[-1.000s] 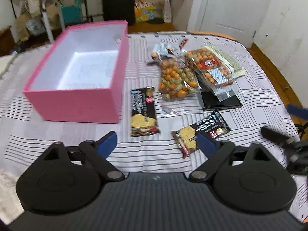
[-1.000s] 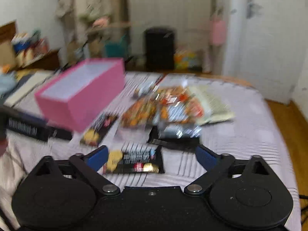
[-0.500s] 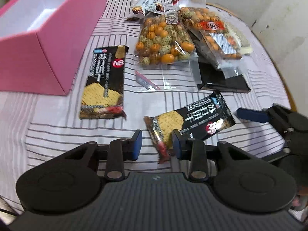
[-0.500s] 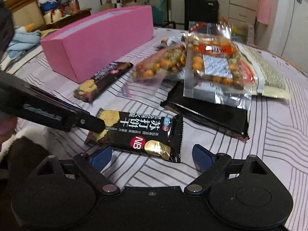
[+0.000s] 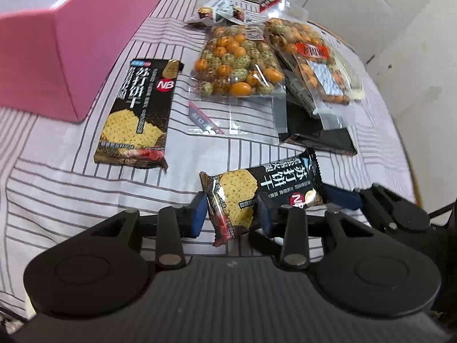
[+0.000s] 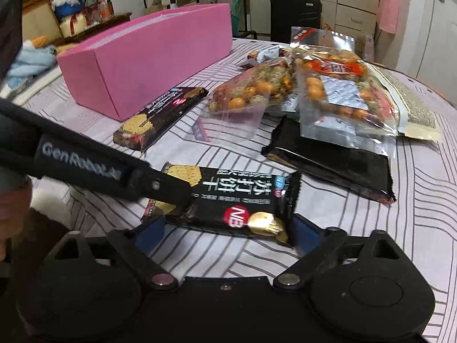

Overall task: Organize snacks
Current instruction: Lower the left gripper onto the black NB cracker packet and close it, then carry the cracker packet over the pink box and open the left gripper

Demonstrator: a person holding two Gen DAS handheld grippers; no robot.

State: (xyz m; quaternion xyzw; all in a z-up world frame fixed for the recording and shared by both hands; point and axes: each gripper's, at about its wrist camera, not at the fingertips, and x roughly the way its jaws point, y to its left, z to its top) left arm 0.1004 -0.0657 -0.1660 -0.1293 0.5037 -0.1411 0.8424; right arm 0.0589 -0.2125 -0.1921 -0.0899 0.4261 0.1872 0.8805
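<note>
A black cracker pack [image 5: 265, 185] lies on the striped cloth between both grippers. My left gripper [image 5: 231, 217] has narrow jaws that are opening slightly, and its blue pads still press on the pack's cracker-picture end. In the right wrist view one left finger [image 6: 165, 185] lies across that end of the pack [image 6: 242, 200]. My right gripper [image 6: 225, 231] is wide and opening, straddling the pack's logo end without pinching it. A second cracker pack [image 5: 137, 111] lies beside the pink box [image 5: 57, 57], whose top is open.
Two clear bags of orange and green round snacks [image 5: 237, 63] [image 5: 314, 65] lie behind, one resting on a flat black packet [image 5: 317, 134]. Small wrapped sweets [image 5: 220, 11] sit farther back. A beige packet [image 6: 411, 103] is at the far right, near the round table's edge [image 5: 411, 171].
Both grippers came down close to the cloth. The left jaws went from wide to narrow around one end of the cracker pack. The right gripper moved up to the other end.
</note>
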